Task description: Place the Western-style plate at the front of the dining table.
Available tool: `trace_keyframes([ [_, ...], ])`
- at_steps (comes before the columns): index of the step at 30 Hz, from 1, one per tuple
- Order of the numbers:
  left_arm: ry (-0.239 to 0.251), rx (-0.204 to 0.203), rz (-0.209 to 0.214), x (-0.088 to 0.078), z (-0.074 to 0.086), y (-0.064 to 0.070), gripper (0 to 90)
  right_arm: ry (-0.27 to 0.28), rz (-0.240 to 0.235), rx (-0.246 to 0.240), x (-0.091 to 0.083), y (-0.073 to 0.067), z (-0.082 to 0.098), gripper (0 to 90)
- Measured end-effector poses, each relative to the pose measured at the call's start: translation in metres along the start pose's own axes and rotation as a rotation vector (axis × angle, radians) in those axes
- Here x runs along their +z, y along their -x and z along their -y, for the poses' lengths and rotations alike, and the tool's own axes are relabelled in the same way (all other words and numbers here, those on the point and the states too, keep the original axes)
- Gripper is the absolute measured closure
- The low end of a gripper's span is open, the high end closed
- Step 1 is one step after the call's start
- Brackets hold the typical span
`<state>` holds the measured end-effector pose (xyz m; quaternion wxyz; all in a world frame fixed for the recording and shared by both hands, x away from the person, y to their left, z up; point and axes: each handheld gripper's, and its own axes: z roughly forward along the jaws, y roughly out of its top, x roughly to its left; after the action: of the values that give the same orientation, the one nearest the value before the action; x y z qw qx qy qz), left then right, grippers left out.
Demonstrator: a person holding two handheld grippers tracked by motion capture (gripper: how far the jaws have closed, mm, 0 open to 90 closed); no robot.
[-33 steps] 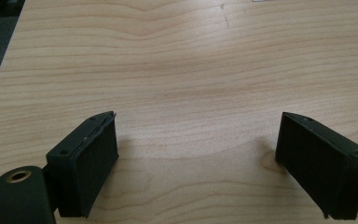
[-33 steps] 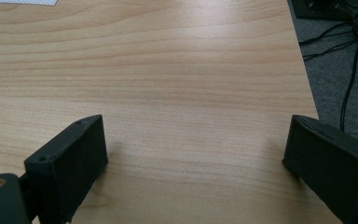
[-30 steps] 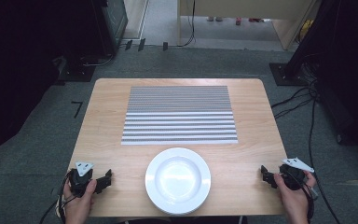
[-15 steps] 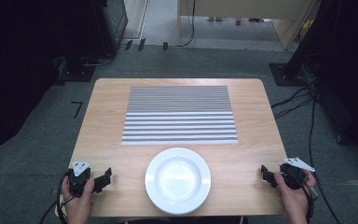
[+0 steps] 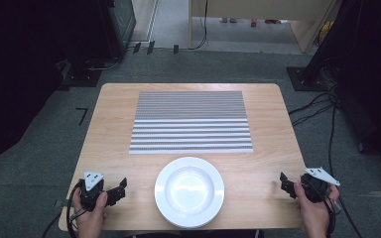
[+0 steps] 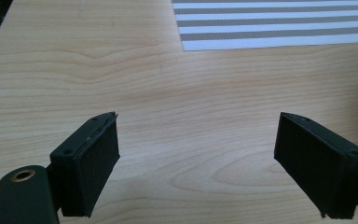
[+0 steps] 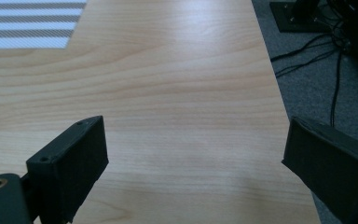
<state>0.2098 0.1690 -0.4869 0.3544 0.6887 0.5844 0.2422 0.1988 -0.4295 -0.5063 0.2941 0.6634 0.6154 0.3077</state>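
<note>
**The plate sits close to the edge**

The left gripper [image 5: 110,191] rests low near the front of the table [image 5: 109,124]. Its jaws are wide apart and hold nothing. The right gripper [image 5: 288,185] is at the front right corner, and its jaws are wide apart and hold nothing too. In the right gripper view, one jaw hangs past the side of the table, over the floor.

Between the two grippers sits the plate [image 5: 190,191]. It is white and round, and it lies flat, near the front edge. Each gripper is well apart from it.

The plate looks smooth and slippery. If a jaw pushes it from the side, it may slide toward the front edge and fall. If a jaw grabs just a bit of the rim, the plate may tip and drop.

Farther back lies the mat [image 5: 191,121], flat, with stripes. The plate's rim is just beside its near edge. If the plate gets shoved that way, it may catch there.
</note>
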Motion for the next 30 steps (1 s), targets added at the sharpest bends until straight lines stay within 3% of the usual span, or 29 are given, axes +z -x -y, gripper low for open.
trace_keyframes([
  [6,0.006,0.018,0.03,-0.001,-0.002,0.012,14.0,0.038,-0.024,0.003,-0.007,-0.012,-0.004,6.0],
  [12,0.014,0.016,0.034,-0.002,-0.003,0.015,14.0,0.067,-0.043,0.001,-0.013,-0.021,-0.007,6.0],
  [30,0.04,0.046,0.072,-0.008,-0.005,0.038,14.2,0.102,-0.133,-0.027,-0.024,-0.059,-0.01,6.0],
])
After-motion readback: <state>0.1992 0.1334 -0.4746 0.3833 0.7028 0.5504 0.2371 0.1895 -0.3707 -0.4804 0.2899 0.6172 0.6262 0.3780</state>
